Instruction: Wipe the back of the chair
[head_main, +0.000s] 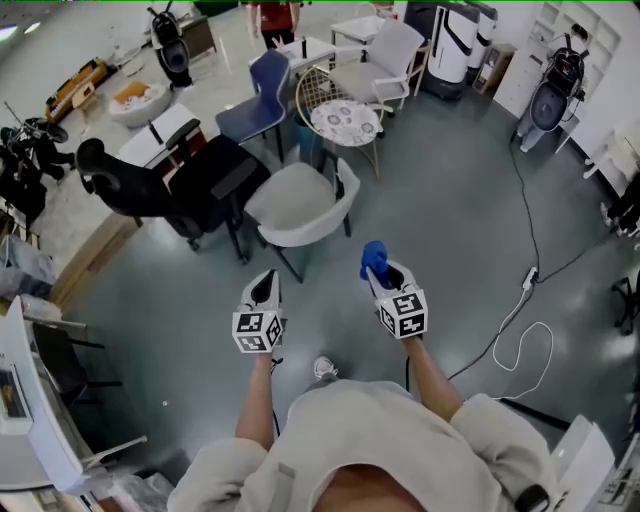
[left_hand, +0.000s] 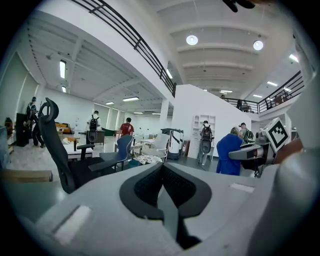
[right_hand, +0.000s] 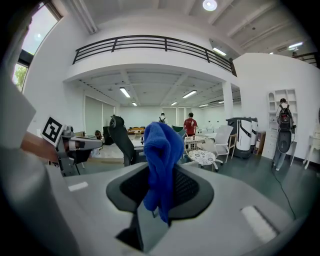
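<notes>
Bare grey floor (head_main: 440, 230) lies open on the near and right sides of the white chair (head_main: 300, 205). A black office chair (head_main: 165, 190) crowds its left. A round table (head_main: 345, 122) stands just beyond it, and a cable (head_main: 529, 282) trails across the floor at right.

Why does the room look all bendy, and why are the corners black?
Right gripper view: the wide lens bows the railing and blacks out the corners; the blue cloth looks sharp. Left gripper view: same bending, and ceiling lamps glare white. Head view: the floor curves too.
</notes>
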